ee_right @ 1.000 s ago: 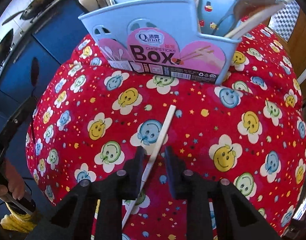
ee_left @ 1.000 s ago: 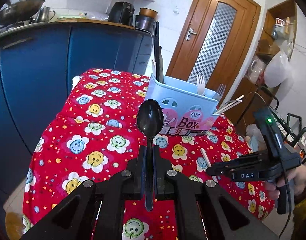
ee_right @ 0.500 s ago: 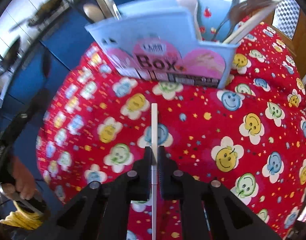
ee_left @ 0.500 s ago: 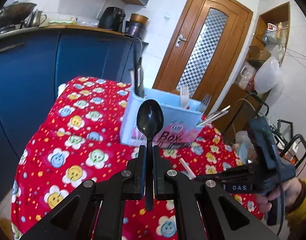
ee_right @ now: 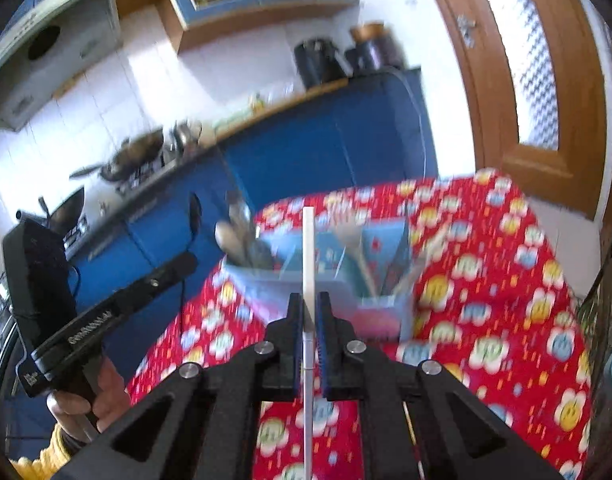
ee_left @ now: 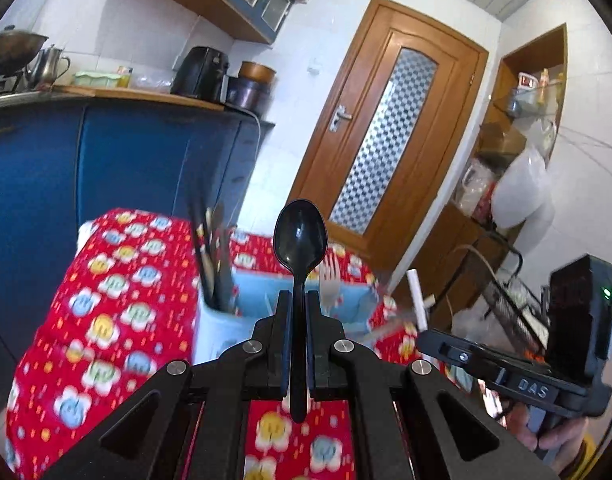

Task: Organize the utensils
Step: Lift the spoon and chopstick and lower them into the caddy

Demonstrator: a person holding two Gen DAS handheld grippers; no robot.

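My left gripper [ee_left: 299, 300] is shut on a black plastic spoon [ee_left: 300, 240], whose bowl stands upright above the jaws. Behind it the light blue utensil box [ee_left: 266, 304] sits on the red smiley tablecloth [ee_left: 118, 280], holding dark chopsticks, a fork and other utensils. My right gripper [ee_right: 308, 304] is shut on a white chopstick [ee_right: 308, 248] that points up and away, raised above the cloth, with the blue box [ee_right: 326, 268] just beyond it. In the left wrist view the right gripper [ee_left: 420, 320] shows with the white chopstick [ee_left: 416, 292] sticking up. In the right wrist view the left gripper [ee_right: 192, 258] shows with the spoon [ee_right: 194, 210].
Blue kitchen cabinets [ee_left: 106, 152] with a worktop, kettle and pans stand behind the table. A wooden door with a glass pane [ee_left: 386, 140] is at the back right. Shelves and bags [ee_left: 518, 184] stand to the right. A hand [ee_right: 90, 392] holds the left gripper.
The right gripper closed on the white chopstick that lay on the cloth and lifted it, tilting upward. The left gripper rose with the spoon, coming closer to the box.
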